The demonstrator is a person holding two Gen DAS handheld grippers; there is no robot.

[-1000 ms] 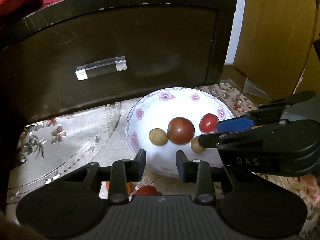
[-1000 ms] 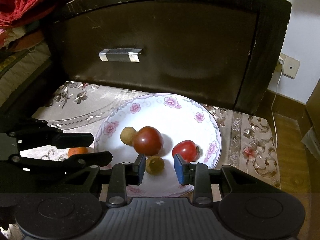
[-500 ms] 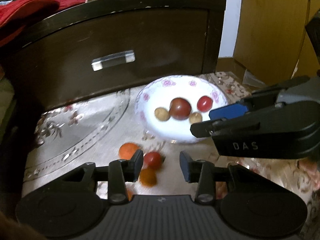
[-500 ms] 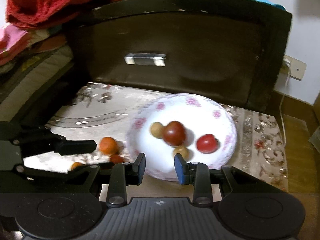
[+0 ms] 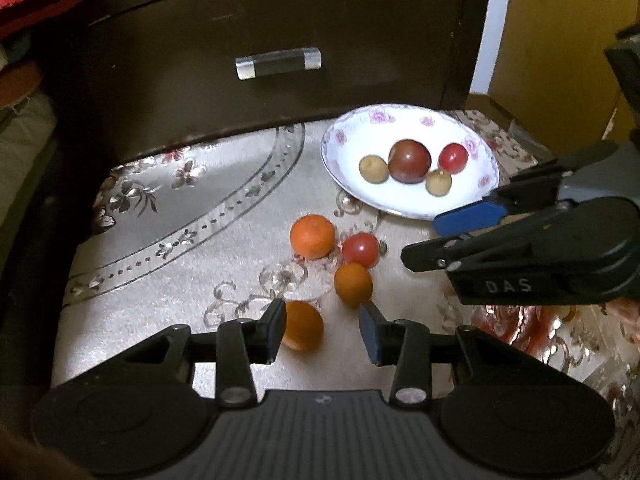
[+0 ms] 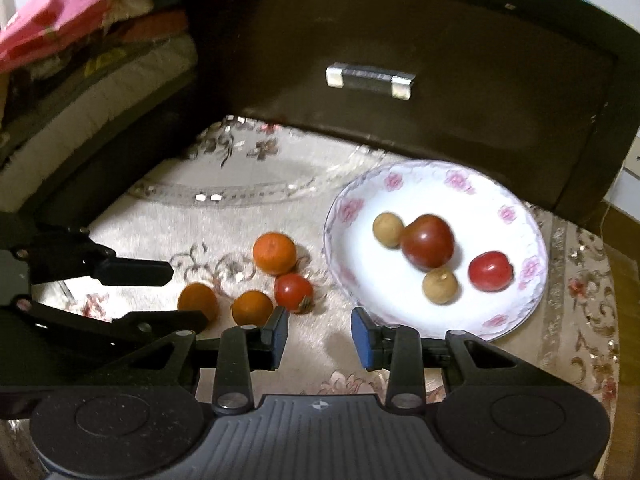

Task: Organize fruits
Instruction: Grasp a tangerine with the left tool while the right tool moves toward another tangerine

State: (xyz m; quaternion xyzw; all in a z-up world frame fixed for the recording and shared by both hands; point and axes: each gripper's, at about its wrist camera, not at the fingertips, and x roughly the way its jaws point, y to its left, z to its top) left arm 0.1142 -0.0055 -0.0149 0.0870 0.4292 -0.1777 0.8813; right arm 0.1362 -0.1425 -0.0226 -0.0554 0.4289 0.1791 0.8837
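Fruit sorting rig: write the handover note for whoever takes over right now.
Left gripper: empty, open, one orange fruit just ahead between its fingers, not gripped.
Right gripper: empty, opening, above bare cloth.
Plate: dark tomato, red tomato, two tan fruits.
On the cloth: large orange, two smaller ones, one red tomato.
Left: sort those four.

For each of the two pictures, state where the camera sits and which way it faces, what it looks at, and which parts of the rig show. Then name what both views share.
Left wrist view: sits on the left gripper, looking forward and down at loose oranges and a small tomato; the right gripper, opening, reaches in from the right.
Right wrist view: sits on the right gripper, facing down at the plate; the left gripper enters from the left.
Shared: the plate, the loose fruit, the dark drawer front.
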